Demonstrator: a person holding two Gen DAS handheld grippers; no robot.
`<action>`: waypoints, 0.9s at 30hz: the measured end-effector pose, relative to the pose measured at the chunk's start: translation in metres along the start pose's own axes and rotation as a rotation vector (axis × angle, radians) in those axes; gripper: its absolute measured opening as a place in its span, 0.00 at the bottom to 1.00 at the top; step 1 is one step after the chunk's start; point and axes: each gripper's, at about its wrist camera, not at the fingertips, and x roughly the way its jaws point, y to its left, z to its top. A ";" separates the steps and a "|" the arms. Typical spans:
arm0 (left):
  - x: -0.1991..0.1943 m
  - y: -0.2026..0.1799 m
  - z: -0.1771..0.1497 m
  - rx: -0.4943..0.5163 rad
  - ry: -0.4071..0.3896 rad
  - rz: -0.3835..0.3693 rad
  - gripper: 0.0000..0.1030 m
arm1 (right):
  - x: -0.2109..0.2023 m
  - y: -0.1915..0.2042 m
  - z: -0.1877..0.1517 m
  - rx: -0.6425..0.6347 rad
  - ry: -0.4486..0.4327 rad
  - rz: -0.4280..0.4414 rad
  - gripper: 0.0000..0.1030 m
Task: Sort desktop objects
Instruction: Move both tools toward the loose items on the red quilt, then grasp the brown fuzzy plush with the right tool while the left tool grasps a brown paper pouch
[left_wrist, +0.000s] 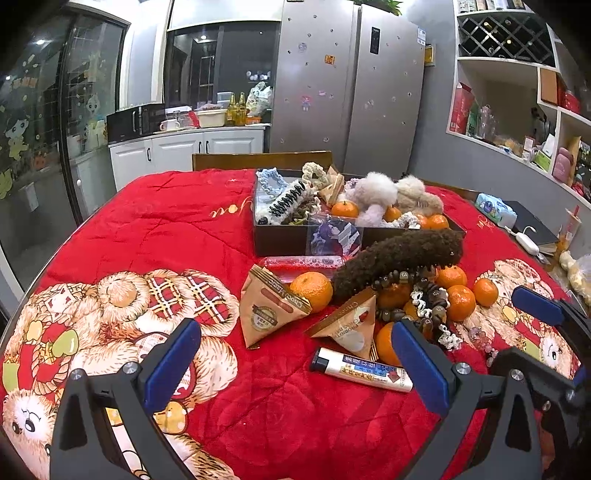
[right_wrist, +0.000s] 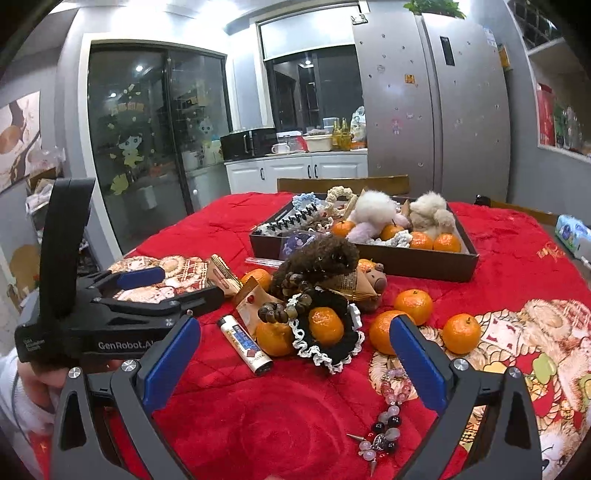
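Near the table's front edge, on a red blanket (left_wrist: 166, 229), both grippers hover with fingers wide apart, holding nothing: your left gripper (left_wrist: 295, 363) faces a lighter (left_wrist: 364, 370), your right gripper (right_wrist: 295, 362) a heaped pile of tangerines (right_wrist: 325, 325). Farther back sits the dark sorting box (right_wrist: 417, 264) (already half full). Take the loose lighter first; I judge that grabbing into the tangle would drag the beads (right_wrist: 388, 417) along.

Lighter (left_wrist: 364, 370) lies before the tangerine pile (left_wrist: 458, 301), box (left_wrist: 280, 240) behind
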 end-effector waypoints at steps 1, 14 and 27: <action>0.002 0.001 0.001 -0.002 0.008 -0.001 1.00 | 0.001 -0.002 0.000 0.010 0.004 0.002 1.00; 0.038 0.022 0.020 0.012 0.092 0.051 1.00 | 0.039 -0.027 0.027 0.124 0.091 -0.033 0.92; 0.075 0.038 0.029 -0.002 0.198 0.003 1.00 | 0.084 -0.046 0.036 0.211 0.181 0.013 0.81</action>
